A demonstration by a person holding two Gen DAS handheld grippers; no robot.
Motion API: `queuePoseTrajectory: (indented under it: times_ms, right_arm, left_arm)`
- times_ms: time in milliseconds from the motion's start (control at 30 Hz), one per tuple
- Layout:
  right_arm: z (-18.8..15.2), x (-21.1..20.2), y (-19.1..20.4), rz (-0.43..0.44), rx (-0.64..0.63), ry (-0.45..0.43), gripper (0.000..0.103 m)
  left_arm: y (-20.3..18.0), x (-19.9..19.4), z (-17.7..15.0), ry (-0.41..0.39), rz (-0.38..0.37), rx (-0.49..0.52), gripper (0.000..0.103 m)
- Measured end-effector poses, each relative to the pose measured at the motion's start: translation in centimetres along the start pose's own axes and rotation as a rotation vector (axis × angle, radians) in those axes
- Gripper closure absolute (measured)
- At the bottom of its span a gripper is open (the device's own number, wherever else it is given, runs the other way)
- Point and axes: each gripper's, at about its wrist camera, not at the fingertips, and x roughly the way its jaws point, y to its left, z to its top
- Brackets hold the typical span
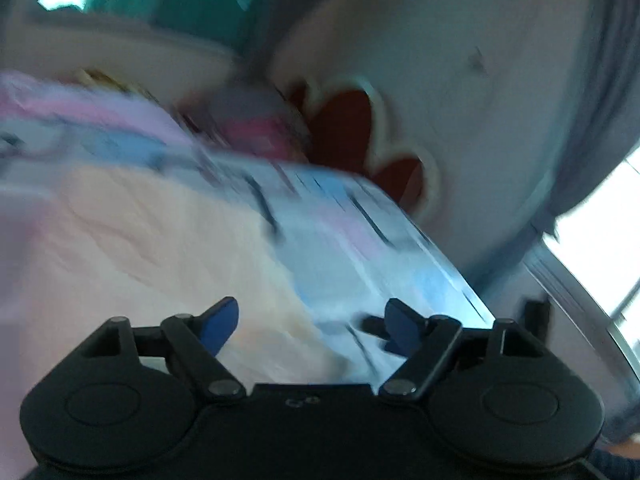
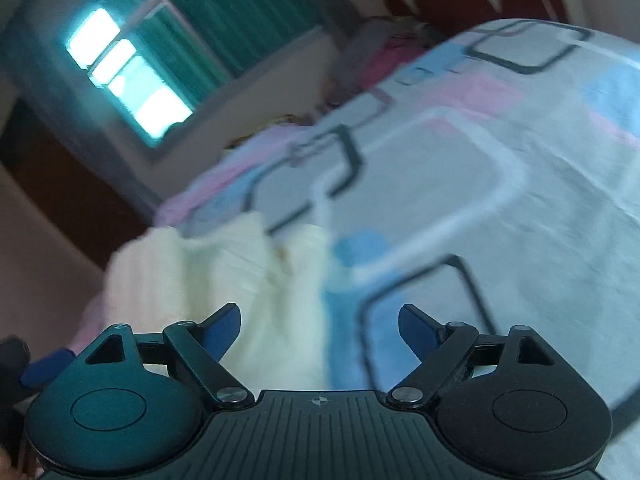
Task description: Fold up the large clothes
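A pale cream garment (image 1: 160, 240) lies spread on the patterned bedsheet (image 1: 360, 248) and fills the left and middle of the blurred left wrist view. My left gripper (image 1: 312, 316) is open and empty above it, blue fingertips wide apart. In the right wrist view the garment (image 2: 224, 272) lies crumpled at the bed's left edge on the sheet (image 2: 500, 200). My right gripper (image 2: 320, 322) is open and empty just above it, its left fingertip (image 2: 222, 328) over the cream cloth.
A pile of pink clothes (image 1: 256, 128) sits at the far end of the bed by a red and cream headboard (image 1: 352, 128). A window with green curtains (image 2: 168, 52) is on the wall. The other gripper's blue tip (image 2: 44, 368) shows at the left edge.
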Motion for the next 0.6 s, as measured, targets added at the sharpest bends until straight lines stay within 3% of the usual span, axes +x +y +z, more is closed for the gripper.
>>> queuePoseTrajectory:
  times_ms: [100,200,300,433,500,533,567,600]
  right_arm:
    - [1.3,1.4,2.6,0.075,-0.057,0.007,0.021]
    - [2.9,3.4,5.6,0.139,-0.136,0.021,0.023]
    - [4.2,6.5,8.1,0.163,-0.210,0.069,0.023]
    - [4.3,10.8,9.8,0.200,-0.219,0.208,0.023]
    - [3.5,12.2,10.4,0.189,-0.248,0.259,0.023]
    - [3.0,12.4,10.6,0.197,-0.266,0.264,0.029]
    - [2.5,12.4,10.8,0.206,-0.284,0.276,0.065]
    - [2.1,12.4,10.9,0.188,-0.294,0.279,0.076]
  left_arm:
    - [5.7,-1.4,1.1,-0.041,0.167,-0.064,0.043]
    - [10.7,-1.9,1.5,-0.081,0.244,-0.135,0.048]
    - [13.7,-1.3,1.9,-0.100,0.225,-0.150,0.055]
    - [15.6,1.4,1.9,-0.088,0.152,-0.153,0.071]
    - [16.1,3.1,2.0,-0.067,0.133,-0.146,0.071]
    - [16.4,3.7,2.1,-0.051,0.116,-0.144,0.071]
    - [16.5,4.5,2.0,-0.034,0.105,-0.140,0.071]
    - [16.4,5.0,2.1,-0.026,0.093,-0.133,0.071]
